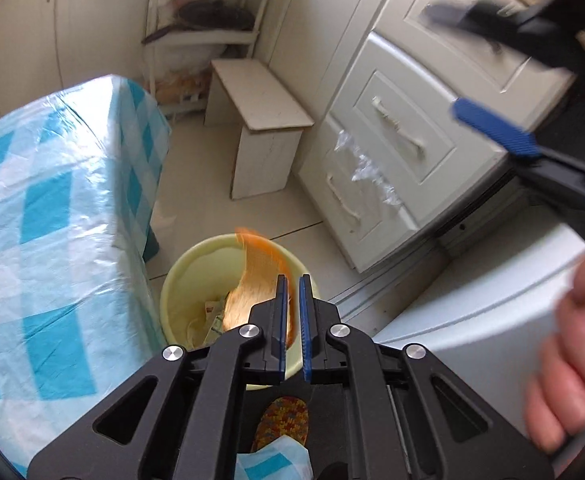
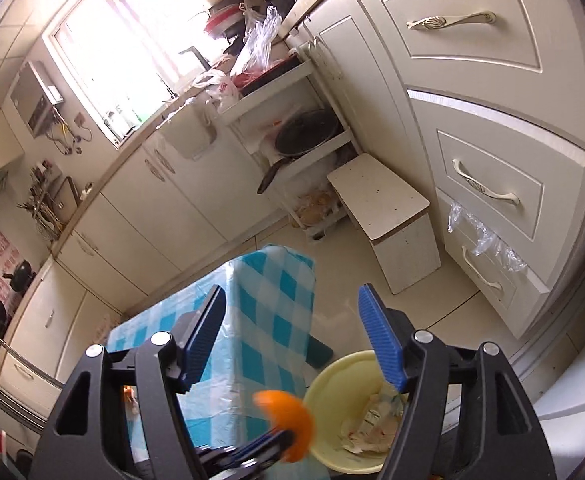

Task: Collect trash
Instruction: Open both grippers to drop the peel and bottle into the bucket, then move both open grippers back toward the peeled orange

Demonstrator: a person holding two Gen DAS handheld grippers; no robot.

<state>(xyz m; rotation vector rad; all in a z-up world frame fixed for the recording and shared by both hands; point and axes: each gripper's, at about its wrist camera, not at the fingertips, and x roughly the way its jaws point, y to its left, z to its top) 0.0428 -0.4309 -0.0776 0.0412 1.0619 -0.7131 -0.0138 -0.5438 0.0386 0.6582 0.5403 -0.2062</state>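
Peel (image 1: pixel 264 276) half hidden in closed left tongs (image 1: pixel 292 304) above bin (image 1: pixel 180 280).

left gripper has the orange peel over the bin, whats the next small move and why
Probably open the left gripper and let go. Its jaws are shut on the orange peel, which already hangs over the pale yellow bin with scraps inside. The right gripper is open and empty, so nothing else needs dropping.
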